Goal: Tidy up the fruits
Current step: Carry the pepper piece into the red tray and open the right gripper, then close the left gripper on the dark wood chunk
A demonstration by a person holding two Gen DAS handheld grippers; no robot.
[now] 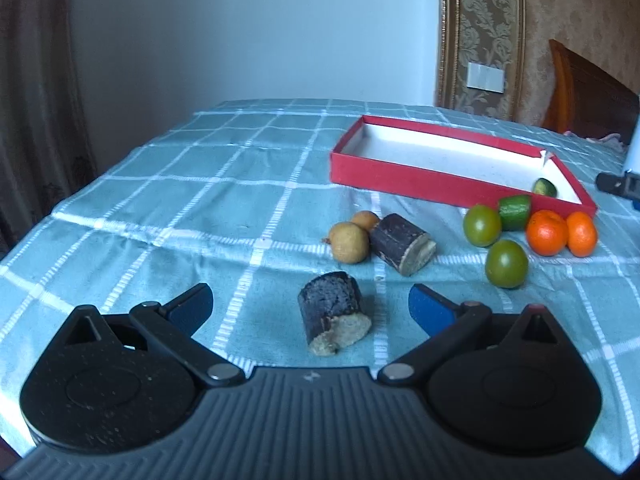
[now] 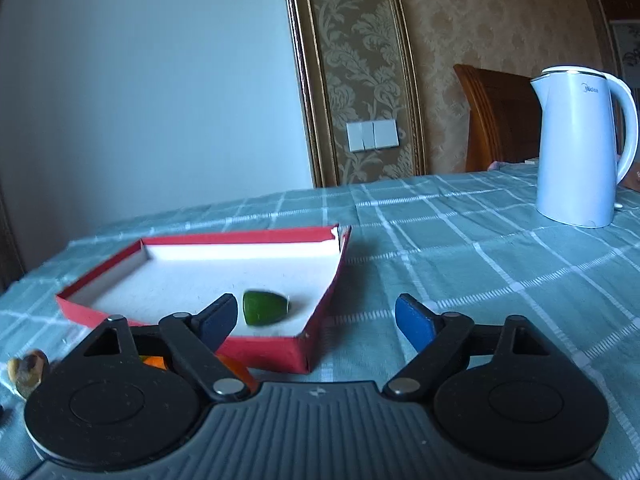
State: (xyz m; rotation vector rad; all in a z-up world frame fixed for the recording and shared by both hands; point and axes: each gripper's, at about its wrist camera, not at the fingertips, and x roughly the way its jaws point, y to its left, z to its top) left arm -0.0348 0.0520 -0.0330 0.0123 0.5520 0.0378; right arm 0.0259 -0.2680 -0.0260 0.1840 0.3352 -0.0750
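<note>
A shallow red box point(image 1: 400, 178) point(image 2: 264, 354) with a white floor stands on the checked cloth. One green cucumber piece point(image 2: 265, 307) point(image 1: 545, 187) lies inside, near the box's corner. My right gripper point(image 2: 316, 316) is open and empty, just in front of that corner. My left gripper point(image 1: 310, 306) is open too, with a dark sugarcane piece point(image 1: 334, 312) lying on the cloth between its fingers, untouched. Beyond it lie a second sugarcane piece point(image 1: 402, 246), two brown longans point(image 1: 351, 240), two green fruits point(image 1: 482, 225), another cucumber piece point(image 1: 515, 212) and two oranges point(image 1: 546, 232).
A white electric kettle point(image 2: 576, 148) stands on the cloth at the far right. A wooden chair back point(image 2: 496, 116) rises behind the table. The right gripper's tip point(image 1: 618, 184) shows at the right edge of the left wrist view. A curtain hangs at the left.
</note>
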